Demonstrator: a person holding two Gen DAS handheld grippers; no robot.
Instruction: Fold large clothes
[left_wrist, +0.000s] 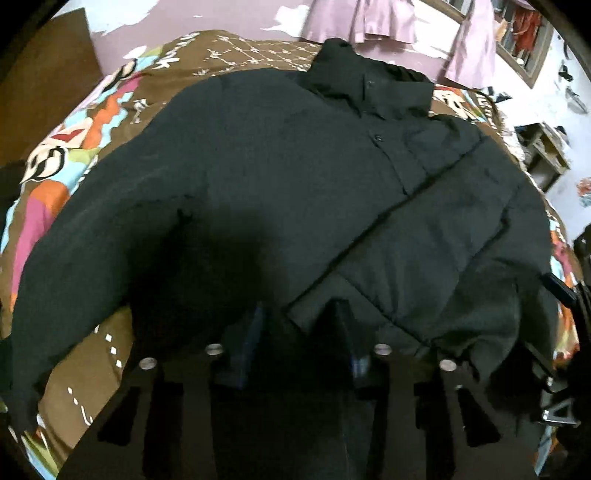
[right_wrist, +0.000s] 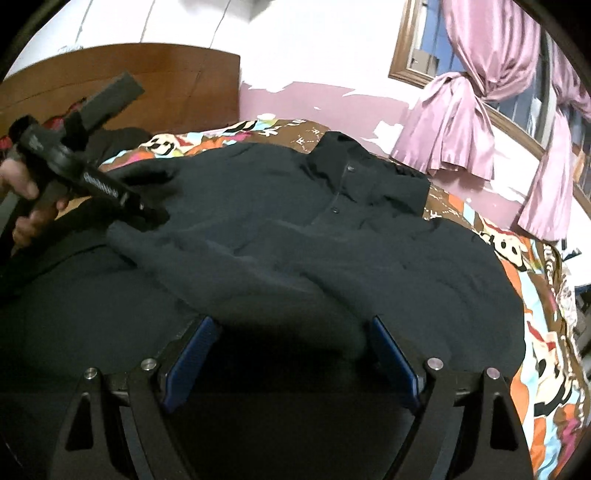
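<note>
Black coat (left_wrist: 295, 177) lies flat on bed just ahead of both grippers; right gripper (right_wrist: 291, 354) spread & empty, left gripper (left_wrist: 299, 332) narrow, can't tell if pinching hem—thick puffy cloth might slip out.

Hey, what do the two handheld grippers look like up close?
Both are matte black with angular linkage arms and round silver pivot pins. The right gripper has blue ribbed fingers. The left gripper has pale lettering along its body.

A black padded jacket (left_wrist: 295, 192) lies spread front-up on a patterned bedspread (left_wrist: 74, 122), collar (right_wrist: 343, 155) toward the far wall, buttoned placket closed, sleeves folded in
</note>
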